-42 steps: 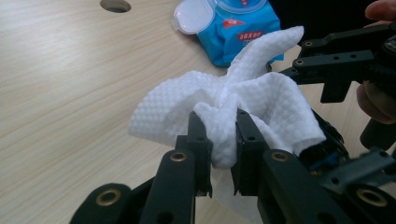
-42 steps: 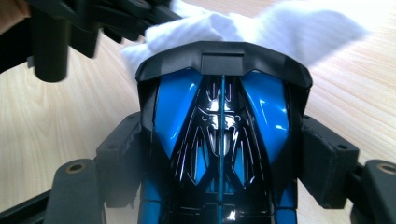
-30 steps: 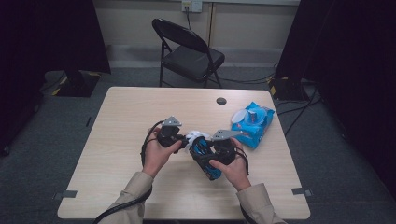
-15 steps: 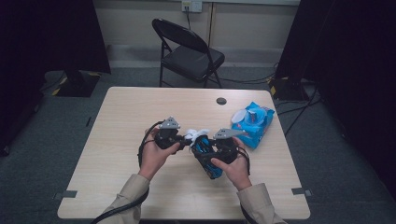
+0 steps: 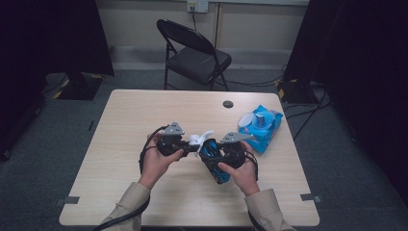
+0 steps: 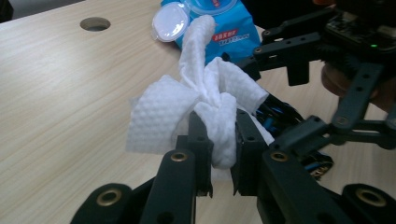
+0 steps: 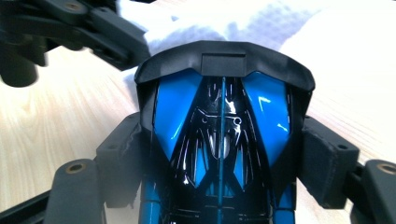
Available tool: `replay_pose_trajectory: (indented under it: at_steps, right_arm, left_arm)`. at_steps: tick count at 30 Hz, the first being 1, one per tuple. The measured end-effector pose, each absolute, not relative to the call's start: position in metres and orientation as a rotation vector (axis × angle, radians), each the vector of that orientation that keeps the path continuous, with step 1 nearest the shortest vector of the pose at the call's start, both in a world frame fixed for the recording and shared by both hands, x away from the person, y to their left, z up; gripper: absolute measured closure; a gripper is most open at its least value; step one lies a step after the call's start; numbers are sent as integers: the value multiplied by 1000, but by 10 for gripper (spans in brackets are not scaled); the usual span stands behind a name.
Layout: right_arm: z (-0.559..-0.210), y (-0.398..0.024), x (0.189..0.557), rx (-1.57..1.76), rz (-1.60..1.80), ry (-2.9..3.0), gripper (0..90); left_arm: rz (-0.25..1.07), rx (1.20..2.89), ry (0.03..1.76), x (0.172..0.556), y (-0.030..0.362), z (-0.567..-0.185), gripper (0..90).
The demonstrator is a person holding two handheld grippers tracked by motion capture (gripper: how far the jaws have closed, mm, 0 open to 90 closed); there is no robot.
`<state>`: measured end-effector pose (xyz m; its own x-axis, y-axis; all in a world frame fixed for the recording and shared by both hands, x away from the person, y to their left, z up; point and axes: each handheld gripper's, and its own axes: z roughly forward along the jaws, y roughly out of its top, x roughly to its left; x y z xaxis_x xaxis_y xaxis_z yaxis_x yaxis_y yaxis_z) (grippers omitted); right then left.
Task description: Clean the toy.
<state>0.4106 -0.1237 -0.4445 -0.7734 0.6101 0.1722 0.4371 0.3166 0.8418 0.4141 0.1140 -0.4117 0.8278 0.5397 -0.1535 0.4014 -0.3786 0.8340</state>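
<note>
My left gripper [image 6: 219, 140] is shut on a crumpled white wet wipe [image 6: 187, 102], which bunches up above its jaws. In the high view the left gripper [image 5: 192, 144] holds the wipe [image 5: 199, 138] against the front of a glossy blue and black toy car [image 5: 214, 163]. My right gripper [image 7: 224, 158] is shut on that toy car [image 7: 219, 135], with its pads [image 7: 327, 158] pressing on both sides. The wipe [image 7: 243, 23] lies just past the car's black end. Both grippers meet above the middle of the table [image 5: 144, 110].
A blue pack of wipes [image 5: 262, 126] lies at the table's right side with its round white lid [image 6: 170, 21] flipped open. A cable hole [image 5: 228, 104] sits near the far edge. A black folding chair [image 5: 195, 53] stands beyond the table.
</note>
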Motion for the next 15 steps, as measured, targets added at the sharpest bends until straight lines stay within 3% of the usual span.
replay_pose_trajectory:
  at_steps: [15]
  right_arm:
    - [-446,-128,413,998,1443,2370,257]
  left_arm:
    - [113,2023,664,399,122,-412,805]
